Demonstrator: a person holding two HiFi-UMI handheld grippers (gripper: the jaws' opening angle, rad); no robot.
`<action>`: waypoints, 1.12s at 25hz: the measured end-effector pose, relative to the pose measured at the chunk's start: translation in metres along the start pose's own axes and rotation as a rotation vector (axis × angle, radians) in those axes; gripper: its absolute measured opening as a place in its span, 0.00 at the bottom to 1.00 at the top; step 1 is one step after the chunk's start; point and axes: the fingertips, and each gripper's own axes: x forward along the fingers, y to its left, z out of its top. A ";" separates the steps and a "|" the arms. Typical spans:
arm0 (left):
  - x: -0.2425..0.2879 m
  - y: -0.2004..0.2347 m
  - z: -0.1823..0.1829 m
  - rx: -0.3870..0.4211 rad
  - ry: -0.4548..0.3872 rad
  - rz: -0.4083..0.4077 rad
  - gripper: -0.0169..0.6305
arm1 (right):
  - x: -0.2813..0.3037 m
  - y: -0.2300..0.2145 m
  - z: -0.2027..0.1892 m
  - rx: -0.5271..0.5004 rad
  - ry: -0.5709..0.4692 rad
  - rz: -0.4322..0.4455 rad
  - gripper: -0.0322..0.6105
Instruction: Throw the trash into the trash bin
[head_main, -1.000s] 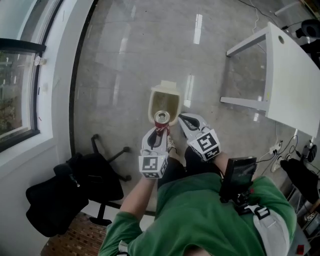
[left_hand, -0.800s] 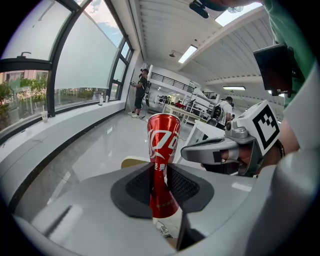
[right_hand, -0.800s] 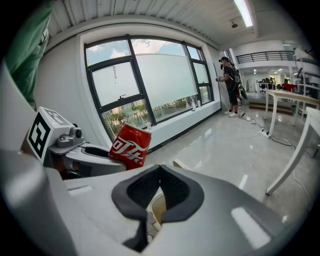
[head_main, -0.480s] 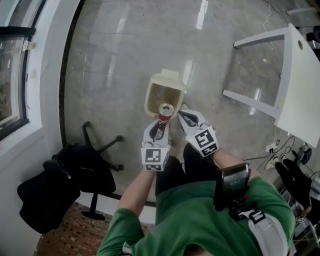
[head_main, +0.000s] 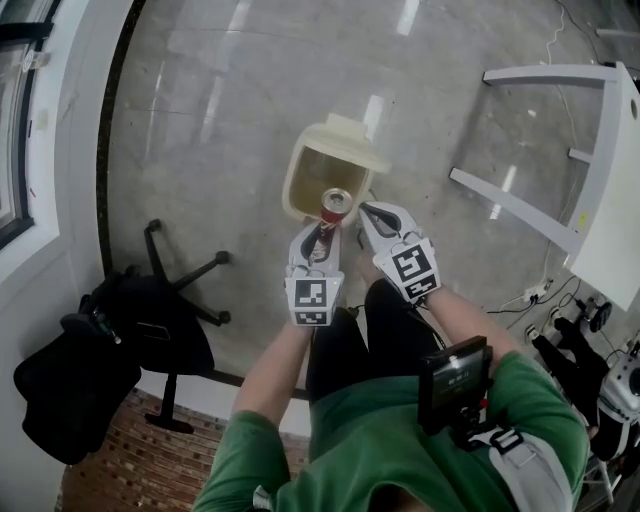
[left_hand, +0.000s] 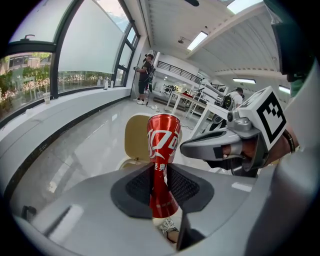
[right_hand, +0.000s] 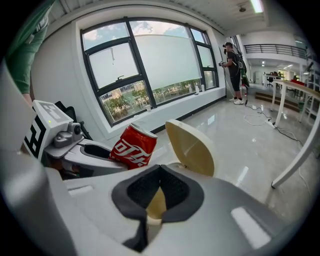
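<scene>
Red aluminium can (head_main: 335, 205), waist pinched by left gripper (head_main: 322, 228), near cream plastic bin (head_main: 293, 186); right gripper (head_main: 371, 213) closed, empty.

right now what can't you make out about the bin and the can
- Inside of the trash bin: the head view shows it dim, and the can in the left gripper covers its near edge, so any contents cannot be told.
- Bin body, left gripper view: the can and that gripper hide most of it; mainly the lid shows.
- Bin body, right gripper view: the right gripper covers it below the lid.
</scene>
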 end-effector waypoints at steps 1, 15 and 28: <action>0.004 0.002 -0.006 -0.005 0.002 0.002 0.16 | 0.005 -0.001 -0.005 -0.001 0.005 0.000 0.05; 0.078 0.023 -0.072 -0.035 0.073 0.017 0.16 | 0.071 -0.028 -0.074 -0.038 0.082 -0.004 0.05; 0.133 0.041 -0.103 -0.003 0.160 0.034 0.16 | 0.108 -0.055 -0.114 -0.085 0.141 -0.016 0.05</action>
